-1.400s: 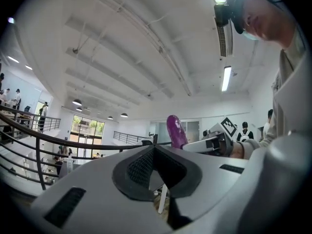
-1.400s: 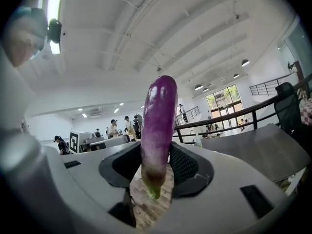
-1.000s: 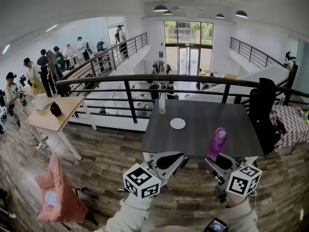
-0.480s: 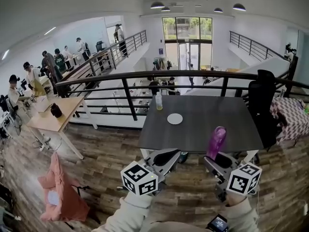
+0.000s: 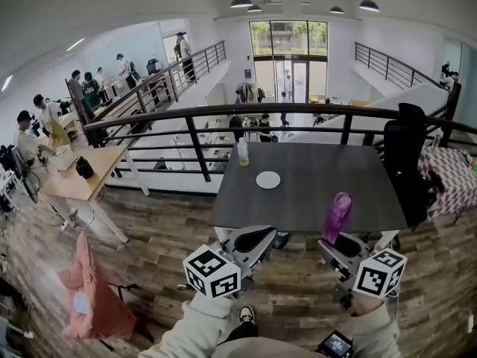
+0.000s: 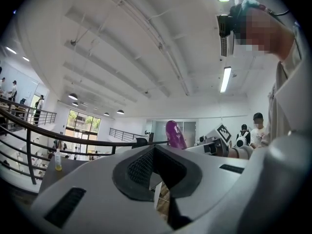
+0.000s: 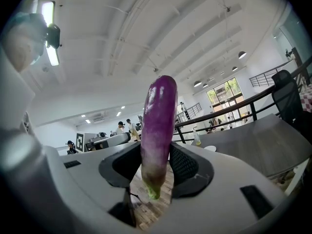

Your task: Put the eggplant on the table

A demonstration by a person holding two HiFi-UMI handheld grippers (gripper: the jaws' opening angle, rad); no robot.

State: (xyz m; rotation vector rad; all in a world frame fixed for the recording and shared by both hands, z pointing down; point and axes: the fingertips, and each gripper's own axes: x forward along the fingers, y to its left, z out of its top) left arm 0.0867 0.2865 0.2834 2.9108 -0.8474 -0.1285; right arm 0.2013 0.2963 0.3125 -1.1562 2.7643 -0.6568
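Observation:
A purple eggplant [image 5: 337, 215] stands upright in my right gripper [image 5: 337, 243], just off the near edge of the dark table [image 5: 313, 192]. In the right gripper view the pads press the eggplant [image 7: 158, 126] on both sides, its green stem end hanging below my right gripper [image 7: 156, 172]. My left gripper [image 5: 261, 239] hovers level beside it, at the table's near left corner. Its jaws stand a narrow gap apart with nothing between them [image 6: 160, 189]. The eggplant [image 6: 174, 134] also shows in the left gripper view.
On the table stand a white plate [image 5: 267, 179] and a small bottle [image 5: 243, 152] near the far edge. A black railing [image 5: 223, 114] runs behind it. A black chair [image 5: 406, 155] stands at the right, a wooden table [image 5: 82, 174] and a pink cloth [image 5: 93, 289] at the left.
Both grippers have drifted a little forward and down toward the table's near edge. The eggplant stays upright in the right gripper, and neither gripper's jaws have changed.

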